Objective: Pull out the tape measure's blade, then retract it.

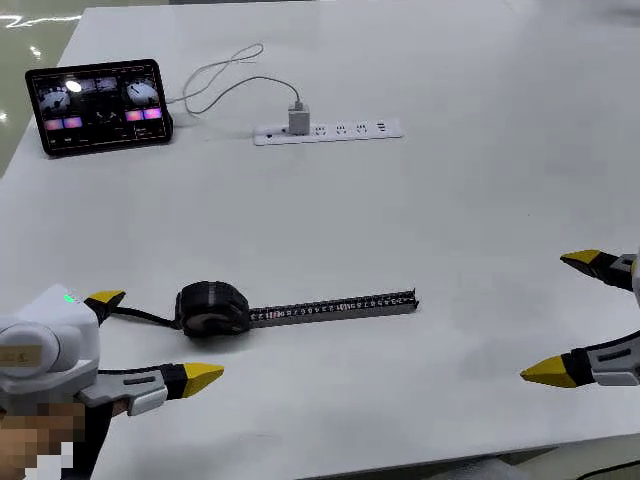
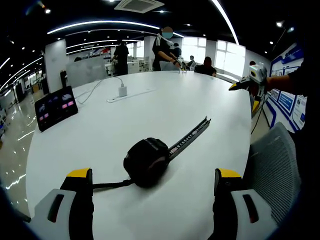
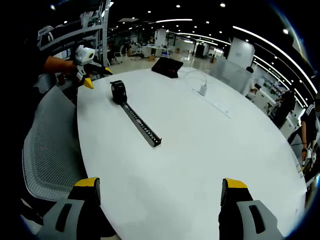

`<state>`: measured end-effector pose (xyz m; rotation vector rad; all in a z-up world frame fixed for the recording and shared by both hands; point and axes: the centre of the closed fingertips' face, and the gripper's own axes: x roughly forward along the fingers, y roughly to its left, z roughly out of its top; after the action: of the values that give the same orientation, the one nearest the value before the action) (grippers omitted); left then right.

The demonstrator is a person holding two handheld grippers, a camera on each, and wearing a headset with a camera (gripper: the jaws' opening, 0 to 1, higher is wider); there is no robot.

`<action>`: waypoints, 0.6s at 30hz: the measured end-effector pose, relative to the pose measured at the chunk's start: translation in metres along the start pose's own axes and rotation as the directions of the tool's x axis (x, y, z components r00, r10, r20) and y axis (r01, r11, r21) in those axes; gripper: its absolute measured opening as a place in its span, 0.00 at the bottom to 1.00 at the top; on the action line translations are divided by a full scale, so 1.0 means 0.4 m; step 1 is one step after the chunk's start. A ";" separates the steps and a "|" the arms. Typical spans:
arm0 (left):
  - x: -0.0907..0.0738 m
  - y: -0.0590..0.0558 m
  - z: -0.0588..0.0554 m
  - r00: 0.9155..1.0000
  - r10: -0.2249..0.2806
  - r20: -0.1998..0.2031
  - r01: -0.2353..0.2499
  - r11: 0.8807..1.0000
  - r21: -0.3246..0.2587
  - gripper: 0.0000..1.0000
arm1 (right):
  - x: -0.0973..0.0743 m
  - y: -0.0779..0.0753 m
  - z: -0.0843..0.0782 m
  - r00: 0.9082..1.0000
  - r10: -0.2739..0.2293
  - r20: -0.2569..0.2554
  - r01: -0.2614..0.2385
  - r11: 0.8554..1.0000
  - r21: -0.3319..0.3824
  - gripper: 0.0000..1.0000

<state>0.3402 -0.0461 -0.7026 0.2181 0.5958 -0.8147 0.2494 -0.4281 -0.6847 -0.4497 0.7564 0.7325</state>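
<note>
A black tape measure (image 1: 212, 309) lies on the white table (image 1: 420, 220), its blade (image 1: 335, 307) drawn out to the right and lying flat, with a wrist strap trailing left. My left gripper (image 1: 155, 335) stands open just left of the case, one yellow tip on each side of the strap. In the left gripper view the case (image 2: 146, 161) sits ahead between the open jaws, untouched, and the blade (image 2: 190, 135) runs away from it. My right gripper (image 1: 572, 315) is open at the right edge, well clear of the blade's end. The right gripper view has the tape measure (image 3: 119, 92) far off.
A tablet (image 1: 97, 105) on a stand sits at the back left. A white power strip (image 1: 328, 130) with a charger and cable lies at the back centre. A mesh chair (image 3: 47, 150) stands by the table's near edge. People stand in the background.
</note>
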 end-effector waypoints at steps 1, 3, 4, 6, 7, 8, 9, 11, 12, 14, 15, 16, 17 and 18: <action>0.004 -0.002 -0.001 1.000 0.005 -0.002 -0.005 1.000 -0.007 0.99 | 0.001 -0.001 0.002 1.000 0.004 -0.003 -0.004 1.000 -0.007 0.99; 0.013 -0.007 -0.003 1.000 0.012 -0.001 -0.012 1.000 -0.025 0.99 | 0.002 -0.003 0.007 1.000 0.009 -0.010 -0.009 1.000 -0.025 0.99; 0.017 -0.012 -0.001 1.000 0.011 0.004 -0.011 0.999 -0.035 0.99 | 0.003 -0.004 0.009 1.000 0.013 -0.013 -0.013 0.999 -0.031 0.99; 0.021 -0.020 0.002 1.000 0.011 0.009 -0.011 0.999 -0.040 0.99 | 0.003 -0.005 0.011 1.000 0.020 -0.016 -0.021 0.999 -0.036 0.99; 0.025 -0.025 0.003 1.000 0.012 0.008 -0.012 0.999 -0.040 0.99 | 0.004 -0.007 0.012 1.000 0.021 -0.018 -0.022 0.999 -0.042 0.99; 0.027 -0.027 0.003 1.000 0.014 0.006 -0.013 0.999 -0.042 0.99 | 0.004 -0.007 0.013 1.000 0.024 -0.020 -0.025 0.999 -0.045 0.99; 0.030 -0.030 0.004 1.000 0.017 0.005 -0.017 0.999 -0.043 0.99 | 0.006 -0.009 0.015 0.999 0.029 -0.023 -0.030 0.998 -0.049 0.99; 0.036 -0.032 0.007 1.000 0.025 0.009 -0.024 0.998 -0.052 0.99 | 0.012 -0.012 0.019 0.999 0.035 -0.024 -0.036 0.998 -0.056 0.99; 0.043 -0.031 0.007 0.999 0.039 0.009 -0.038 0.997 -0.064 0.99 | 0.018 -0.014 0.023 0.999 0.040 -0.025 -0.042 0.997 -0.062 0.99; 0.053 -0.028 0.008 0.997 0.082 0.003 -0.081 0.993 -0.083 0.99 | 0.033 -0.018 0.029 0.998 0.054 -0.035 -0.056 0.995 -0.080 0.99; 0.057 -0.026 0.011 0.995 0.101 0.005 -0.101 0.991 -0.087 0.99 | 0.039 -0.018 0.030 0.997 0.060 -0.046 -0.064 0.994 -0.089 0.99; 0.063 -0.026 0.012 0.994 0.113 0.004 -0.112 0.990 -0.087 0.99 | 0.044 -0.017 0.037 0.997 0.064 -0.048 -0.069 0.992 -0.102 0.99; 0.072 -0.032 0.014 0.993 0.115 0.007 -0.114 0.990 -0.088 0.99 | 0.054 -0.019 0.045 0.996 0.068 -0.049 -0.073 0.990 -0.120 0.99; 0.079 -0.035 0.016 0.993 0.118 0.008 -0.117 0.989 -0.089 0.99 | 0.061 -0.021 0.046 0.996 0.074 -0.056 -0.081 0.988 -0.128 0.99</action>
<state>0.3493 -0.0776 -0.7149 0.1648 0.5996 -0.6743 0.2762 -0.4120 -0.6900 -0.5617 0.7800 0.8495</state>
